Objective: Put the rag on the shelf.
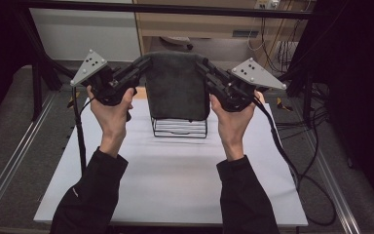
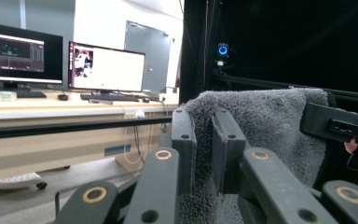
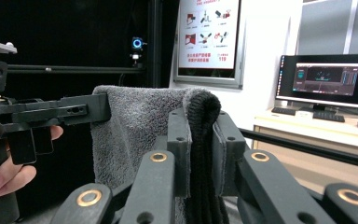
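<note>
Both tools are clamped on the towel's (image 1: 177, 85) top corners, left tool (image 1: 143, 62) and right tool (image 1: 200, 64) holding it stretched above the rack (image 1: 179, 127), draping apparently left to do.

Work area: white bench (image 1: 175, 185) on grey floor (image 1: 9, 126), flanked by metal rails (image 1: 9, 165) and framed by black curtains (image 1: 355, 73) with a black crossbar (image 1: 175, 9) overhead. Beyond the frame: long beige desk (image 2: 51, 112) carrying two lit monitors (image 2: 106, 67), keyboards (image 2: 107, 97) and a mouse (image 2: 63, 97); a grey door (image 2: 147, 56) in a white wall. Also present: wall poster (image 3: 209, 35) with red pictograms, a third monitor (image 3: 328, 79), and a small camera with blue ring light (image 3: 137, 44) on a dark post.
</note>
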The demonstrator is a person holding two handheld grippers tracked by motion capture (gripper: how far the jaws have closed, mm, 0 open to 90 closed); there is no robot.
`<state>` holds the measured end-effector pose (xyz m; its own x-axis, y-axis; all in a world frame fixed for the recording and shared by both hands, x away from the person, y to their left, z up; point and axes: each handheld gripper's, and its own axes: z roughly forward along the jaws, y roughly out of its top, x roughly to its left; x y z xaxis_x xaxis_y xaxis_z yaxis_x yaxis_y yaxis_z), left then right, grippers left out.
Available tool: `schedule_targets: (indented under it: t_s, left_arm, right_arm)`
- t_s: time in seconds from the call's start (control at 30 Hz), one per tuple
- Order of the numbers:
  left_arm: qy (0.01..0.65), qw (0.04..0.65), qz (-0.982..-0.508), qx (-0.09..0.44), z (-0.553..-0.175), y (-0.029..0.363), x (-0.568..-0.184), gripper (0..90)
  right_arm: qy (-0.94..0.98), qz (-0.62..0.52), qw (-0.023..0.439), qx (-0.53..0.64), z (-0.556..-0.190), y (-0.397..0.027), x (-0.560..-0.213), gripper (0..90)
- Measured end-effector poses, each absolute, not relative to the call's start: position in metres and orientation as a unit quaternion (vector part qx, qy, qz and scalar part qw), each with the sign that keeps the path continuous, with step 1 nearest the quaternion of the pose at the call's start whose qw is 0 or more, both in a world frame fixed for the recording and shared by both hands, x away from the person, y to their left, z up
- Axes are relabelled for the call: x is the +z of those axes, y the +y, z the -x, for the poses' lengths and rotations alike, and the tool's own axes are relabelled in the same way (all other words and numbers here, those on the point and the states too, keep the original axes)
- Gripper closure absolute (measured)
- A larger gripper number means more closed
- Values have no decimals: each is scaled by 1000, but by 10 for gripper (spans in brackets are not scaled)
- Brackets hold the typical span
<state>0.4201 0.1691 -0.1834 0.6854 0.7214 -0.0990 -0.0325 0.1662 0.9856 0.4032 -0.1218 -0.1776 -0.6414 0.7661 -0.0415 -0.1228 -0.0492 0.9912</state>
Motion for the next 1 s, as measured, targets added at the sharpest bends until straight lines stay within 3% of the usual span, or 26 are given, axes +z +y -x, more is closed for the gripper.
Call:
schedule_targets:
  t_s: [1.0]
  left_arm:
    - [286, 712, -571, 290, -457, 164, -124, 809]
  right_arm:
    - [583, -258, 364, 679, -444, -120, -120, 806]
